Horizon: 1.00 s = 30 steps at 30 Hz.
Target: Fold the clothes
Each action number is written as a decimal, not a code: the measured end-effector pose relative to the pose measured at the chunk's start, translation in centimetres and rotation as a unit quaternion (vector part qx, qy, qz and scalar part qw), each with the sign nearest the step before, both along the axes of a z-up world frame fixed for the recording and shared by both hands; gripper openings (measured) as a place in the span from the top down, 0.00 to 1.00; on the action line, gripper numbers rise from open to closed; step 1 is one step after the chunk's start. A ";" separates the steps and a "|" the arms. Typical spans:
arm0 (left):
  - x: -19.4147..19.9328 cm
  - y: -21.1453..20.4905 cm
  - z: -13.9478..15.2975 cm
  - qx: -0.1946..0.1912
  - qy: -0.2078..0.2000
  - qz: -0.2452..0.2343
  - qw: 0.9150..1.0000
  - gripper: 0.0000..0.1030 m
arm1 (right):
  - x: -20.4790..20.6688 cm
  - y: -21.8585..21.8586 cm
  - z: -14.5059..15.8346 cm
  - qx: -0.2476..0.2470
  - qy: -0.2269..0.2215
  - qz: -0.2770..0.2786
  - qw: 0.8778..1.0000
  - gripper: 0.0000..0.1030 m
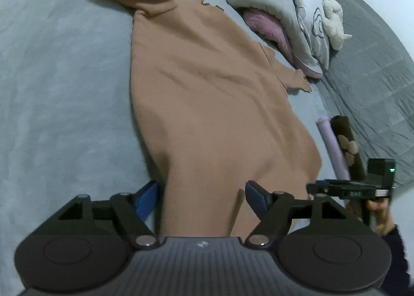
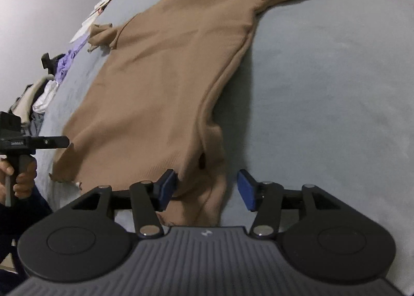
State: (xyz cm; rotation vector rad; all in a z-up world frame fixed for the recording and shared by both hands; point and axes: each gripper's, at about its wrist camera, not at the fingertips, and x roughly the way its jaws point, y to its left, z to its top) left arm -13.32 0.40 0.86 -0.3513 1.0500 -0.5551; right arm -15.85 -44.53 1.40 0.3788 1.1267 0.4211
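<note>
Two grippers parted, left gripper (image 1: 201, 199) and right gripper (image 2: 205, 189) astride sweater (image 1: 207, 104) hem, ungripped

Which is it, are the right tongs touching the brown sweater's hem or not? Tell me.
Touching. In the right wrist view the sweater's hem runs between the right tongs, bunched against the left-hand blue pad; bare bedsheet shows before the other pad, so no clamp.

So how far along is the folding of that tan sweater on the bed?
Done: the tan sweater lies spread flat on the bed. In hand: left gripper and right gripper, both open, straddle its hem. Left: every fold; both sleeves lie unfolded.
</note>
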 end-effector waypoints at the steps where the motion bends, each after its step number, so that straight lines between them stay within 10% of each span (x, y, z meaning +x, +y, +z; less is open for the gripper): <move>1: -0.1 -0.4 0.0 0.006 -0.001 -0.007 1.000 0.81 | 0.0 0.2 0.0 0.003 0.004 0.002 1.000 0.86; 16: -0.9 0.7 0.8 -0.063 0.022 0.020 0.998 0.86 | -5.4 -2.1 6.8 -0.037 -0.043 -0.010 0.998 0.95; 27: -1.1 0.4 0.0 -0.019 0.023 0.013 0.999 0.80 | -2.9 0.3 1.7 -0.087 0.015 0.029 0.996 0.60; 28: -1.3 0.3 -0.1 -0.016 0.021 0.013 1.000 0.80 | -2.8 0.8 1.6 -0.093 0.019 0.039 0.995 0.61; 30: -1.5 0.2 -0.2 -0.013 0.019 0.013 1.000 0.80 | -2.5 1.7 1.4 -0.106 0.027 0.060 0.992 0.95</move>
